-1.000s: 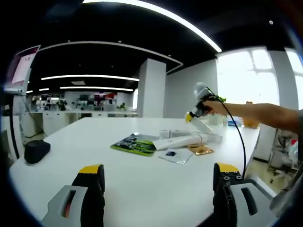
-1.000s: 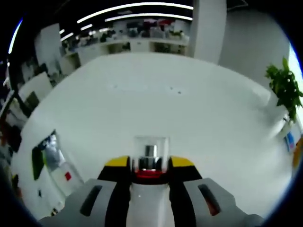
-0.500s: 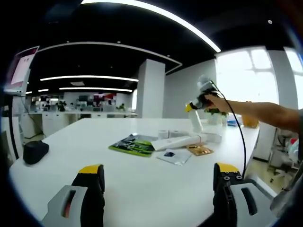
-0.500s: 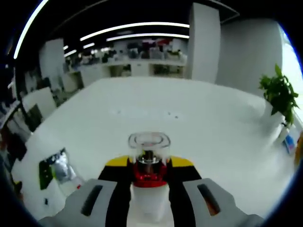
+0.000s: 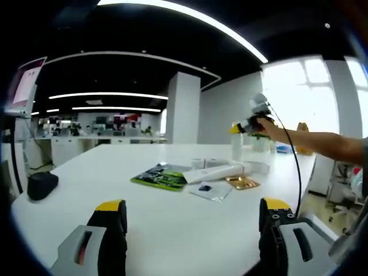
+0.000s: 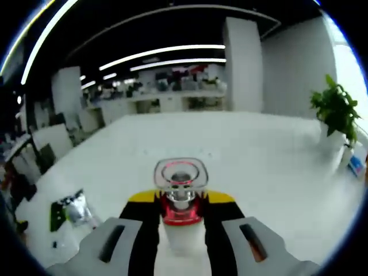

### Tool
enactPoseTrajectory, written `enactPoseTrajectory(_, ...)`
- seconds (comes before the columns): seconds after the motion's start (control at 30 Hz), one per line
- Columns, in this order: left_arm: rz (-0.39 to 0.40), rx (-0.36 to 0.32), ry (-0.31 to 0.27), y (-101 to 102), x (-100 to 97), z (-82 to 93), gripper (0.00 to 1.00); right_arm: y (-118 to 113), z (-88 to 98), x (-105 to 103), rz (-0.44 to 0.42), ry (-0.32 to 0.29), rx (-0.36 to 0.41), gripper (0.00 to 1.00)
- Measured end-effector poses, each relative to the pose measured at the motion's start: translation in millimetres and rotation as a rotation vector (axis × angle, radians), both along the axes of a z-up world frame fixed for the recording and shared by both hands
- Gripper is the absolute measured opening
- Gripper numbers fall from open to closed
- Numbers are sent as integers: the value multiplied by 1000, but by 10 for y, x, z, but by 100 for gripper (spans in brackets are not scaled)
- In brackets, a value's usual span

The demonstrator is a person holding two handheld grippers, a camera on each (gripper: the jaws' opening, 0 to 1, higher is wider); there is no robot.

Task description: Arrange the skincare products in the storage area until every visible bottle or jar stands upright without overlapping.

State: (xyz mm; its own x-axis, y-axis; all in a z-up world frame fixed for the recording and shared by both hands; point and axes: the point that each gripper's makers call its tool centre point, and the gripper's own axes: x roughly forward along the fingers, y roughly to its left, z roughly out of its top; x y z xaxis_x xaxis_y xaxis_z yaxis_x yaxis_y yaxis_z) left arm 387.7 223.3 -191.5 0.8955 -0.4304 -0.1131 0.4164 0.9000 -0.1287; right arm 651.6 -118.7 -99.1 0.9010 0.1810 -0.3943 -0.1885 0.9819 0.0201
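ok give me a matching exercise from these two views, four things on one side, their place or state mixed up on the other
Things:
1. left hand-held gripper
2. right hand-held gripper
3. white bottle
4. green packet

Place or state:
A. lying flat on the white table
B. jaws wide apart, nothing between them
C. held between two jaws, clear cap toward the camera's far side
D. closed on a bottle, held out over the far end of the table

Pairs: 1-B, 2-D, 3-C, 4-A

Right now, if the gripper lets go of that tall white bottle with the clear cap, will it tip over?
Probably easily: the bottle looks tall and narrow. Its smooth clear cap may be slippery. The right gripper holds it near the red collar.
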Motion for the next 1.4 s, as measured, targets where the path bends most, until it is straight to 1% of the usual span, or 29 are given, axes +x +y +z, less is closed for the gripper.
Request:
enactPoseTrajectory(0.07,2,3,-2,-6,5,-2,98,14,7,-27,17,-20,-12,28)
enactPoseTrajectory(0.1,2,6,-2,-13,5,-6,98,22,21,-34,21,-46,-31,28)
enactPoseTrajectory(0.2,3,11,-5,-25,6,-10,98,54,42,-49,25,-98,-86,28)
enactPoseTrajectory(0.23,5,12,-6,-23,9,-9,98,76,33,-71,27,-100,-81,28)
enactPoseTrajectory(0.27,7,12,-7,-24,10,-8,98,64,64,-29,29,-106,-78,28)
enactPoseTrajectory(0.3,7,11,-8,-27,10,-6,98,72,69,-31,30,-117,-76,28)
enactPoseTrajectory(0.33,4,11,-8,-34,8,-5,98,69,73,-51,32,-136,-76,28)
enactPoseTrajectory(0.4,0,10,-7,-47,7,-5,98,84,113,-26,51,-184,-81,28)
enactPoseTrajectory(0.47,2,13,-6,-52,11,-9,98,93,136,-45,66,-245,-86,29)
enactPoseTrajectory(0.5,4,16,-5,-52,13,-11,98,102,152,-57,77,-273,-96,30)
enactPoseTrajectory(0.53,6,17,-4,-52,14,-13,98,103,173,-76,91,-308,-94,33)
enactPoseTrajectory(0.57,6,18,-3,-53,16,-14,98,121,197,-93,105,-335,-78,41)
enactPoseTrajectory(0.6,7,18,-3,-55,18,-13,98,113,203,-96,117,-343,-66,47)
enactPoseTrajectory(0.67,8,17,-3,-59,21,-12,98,100,182,-115,135,-332,-56,57)
enactPoseTrajectory(0.7,8,18,-3,-60,25,-12,98,98,157,-127,152,-323,-52,60)
enactPoseTrajectory(0.73,7,22,-2,-65,26,-16,98,93,147,-135,159,-323,-53,63)
enactPoseTrajectory(0.77,6,29,0,-66,27,-24,98,89,130,-153,171,-326,-49,70)
enactPoseTrajectory(0.83,5,39,2,-70,26,-32,99,81,79,-189,195,-324,-35,78)
enactPoseTrajectory(0.87,5,41,2,-71,25,-34,99,71,30,-193,209,-309,-24,80)
enactPoseTrajectory(0.9,6,41,1,-67,28,-34,99,78,-51,-222,228,-275,-14,80)
enactPoseTrajectory(0.97,7,40,1,-67,29,-32,98,11,-165,-240,227,-249,-23,79)
enactPoseTrajectory(1.0,7,40,1,-68,28,-33,98,-31,-228,-244,228,-235,-30,77)
enactPoseTrajectory(1.03,7,43,1,-70,28,-36,98,-69,-300,-253,230,-209,-33,71)
enactPoseTrajectory(1.07,7,49,2,-73,29,-41,98,-119,-379,-256,221,-173,-22,65)
enactPoseTrajectory(1.13,7,58,7,-81,29,-54,98,-169,-505,-266,227,-124,1,53)
enactPoseTrajectory(1.17,8,61,9,-84,31,-58,98,-179,-549,-276,229,-111,4,50)
enactPoseTrajectory(1.2,8,63,11,-85,32,-62,98,-185,-572,-276,232,-109,0,49)
enactPoseTrajectory(1.3,12,66,13,-90,38,-67,98,-178,-695,-290,253,-72,-19,46)
enactPoseTrajectory(1.4,10,73,17,-101,38,-77,98,-159,-773,-285,255,-42,-24,40)
